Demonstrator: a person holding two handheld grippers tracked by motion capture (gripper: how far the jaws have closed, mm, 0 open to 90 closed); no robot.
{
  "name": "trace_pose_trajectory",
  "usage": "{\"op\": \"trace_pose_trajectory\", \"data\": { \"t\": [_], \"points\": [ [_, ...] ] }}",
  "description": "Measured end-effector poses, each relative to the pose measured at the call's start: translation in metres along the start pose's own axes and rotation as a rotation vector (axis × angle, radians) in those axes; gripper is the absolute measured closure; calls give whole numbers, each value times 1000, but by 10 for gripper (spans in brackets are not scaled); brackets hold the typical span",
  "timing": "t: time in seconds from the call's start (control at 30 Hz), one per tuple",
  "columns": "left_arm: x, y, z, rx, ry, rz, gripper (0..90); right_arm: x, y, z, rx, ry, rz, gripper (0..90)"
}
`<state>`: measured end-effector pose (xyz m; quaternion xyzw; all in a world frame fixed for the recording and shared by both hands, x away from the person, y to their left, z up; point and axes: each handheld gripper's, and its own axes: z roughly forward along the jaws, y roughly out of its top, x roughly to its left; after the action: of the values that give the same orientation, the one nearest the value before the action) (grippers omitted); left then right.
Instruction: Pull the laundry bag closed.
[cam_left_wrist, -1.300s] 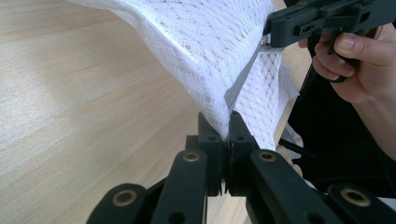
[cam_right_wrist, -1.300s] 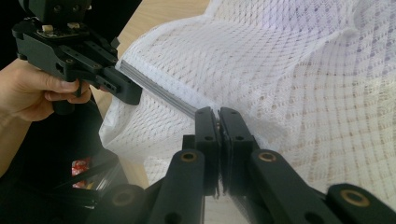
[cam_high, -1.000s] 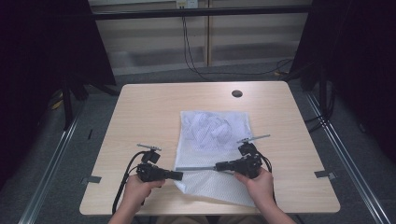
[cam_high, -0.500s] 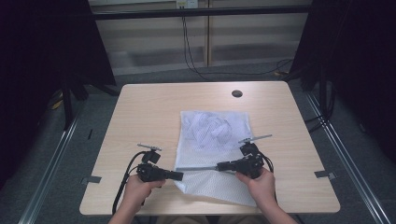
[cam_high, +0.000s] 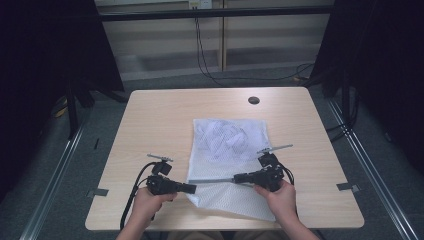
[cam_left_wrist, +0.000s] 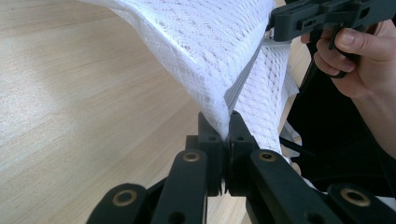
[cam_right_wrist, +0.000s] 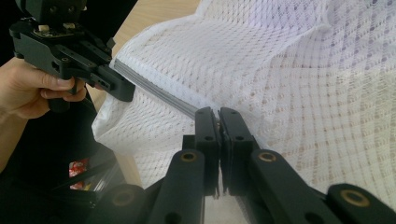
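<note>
Near edge first: a white mesh bag (cam_high: 231, 165), open-weave netting with a grey zipper strip (cam_high: 215, 179) across it, lies on the pale wood-grain table (cam_high: 160, 120). Left gripper (cam_high: 192, 188) is clamped on the strip's left end, netting bunched between its jaws. Right gripper (cam_high: 237, 177) is pinched on the same strip, opposite. Both hands grip low, jaws pointing inward at each other. Farther on, crumpled cloth shows through the mesh; beyond that, a dark round grommet (cam_high: 253, 100).
</note>
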<state>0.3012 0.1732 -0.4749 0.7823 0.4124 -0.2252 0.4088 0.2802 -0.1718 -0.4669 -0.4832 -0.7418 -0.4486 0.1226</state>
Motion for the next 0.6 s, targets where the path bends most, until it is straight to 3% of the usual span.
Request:
{"op": "trace_pose_trajectory", "data": {
  "t": [0.17,0.27,0.6],
  "points": [
    [2,-1,-3,-12,8,-12,881,-3,-1,-3,-3,-24,3,870],
    [4,-1,-5,-13,12,-2,881,-8,-2,-9,-11,-19,21,869],
    [3,-1,-4,-15,0,-10,881,-8,-3,-12,-11,-23,12,869]
  ]
}}
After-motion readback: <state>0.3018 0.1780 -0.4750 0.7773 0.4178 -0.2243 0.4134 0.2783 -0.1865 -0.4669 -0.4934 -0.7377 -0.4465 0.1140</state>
